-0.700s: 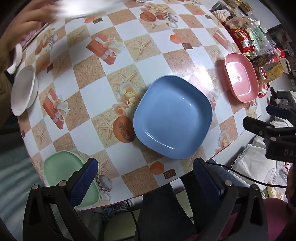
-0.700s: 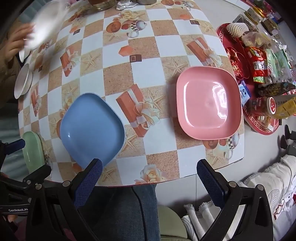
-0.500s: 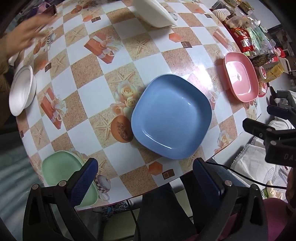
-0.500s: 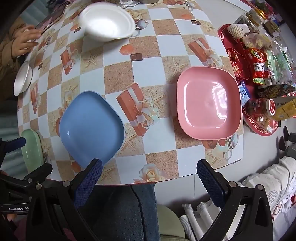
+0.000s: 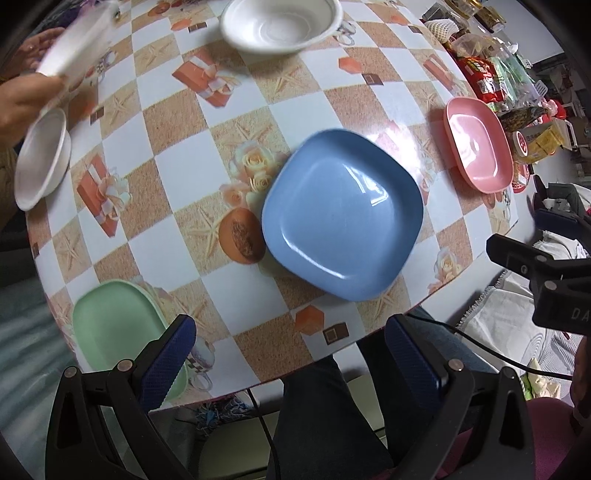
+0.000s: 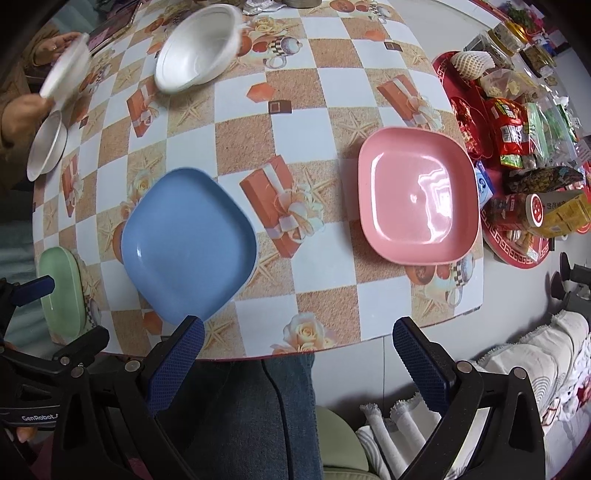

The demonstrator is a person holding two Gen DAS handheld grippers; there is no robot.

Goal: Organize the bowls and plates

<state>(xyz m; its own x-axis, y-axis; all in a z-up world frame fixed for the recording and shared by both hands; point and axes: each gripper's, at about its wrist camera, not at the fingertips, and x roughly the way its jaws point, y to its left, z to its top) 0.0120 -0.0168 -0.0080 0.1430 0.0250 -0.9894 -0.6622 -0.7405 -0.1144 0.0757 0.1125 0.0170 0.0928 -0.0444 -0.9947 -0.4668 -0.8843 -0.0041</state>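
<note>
A blue square plate lies near the table's front edge, also in the right wrist view. A pink plate lies to its right, also in the left wrist view. A green plate sits at the front left corner. A large white bowl rests at the far side; a small white bowl sits at the left edge. My left gripper and right gripper are both open and empty, held off the front edge.
Another person's hand holds a blurred white bowl at the far left. A red tray with snack packets and jars stands at the right edge. My legs show below the table edge.
The large white bowl has landed on the far side of the table. The person's hand has picked up another white bowl at the left. Both grippers have shifted only slightly.
</note>
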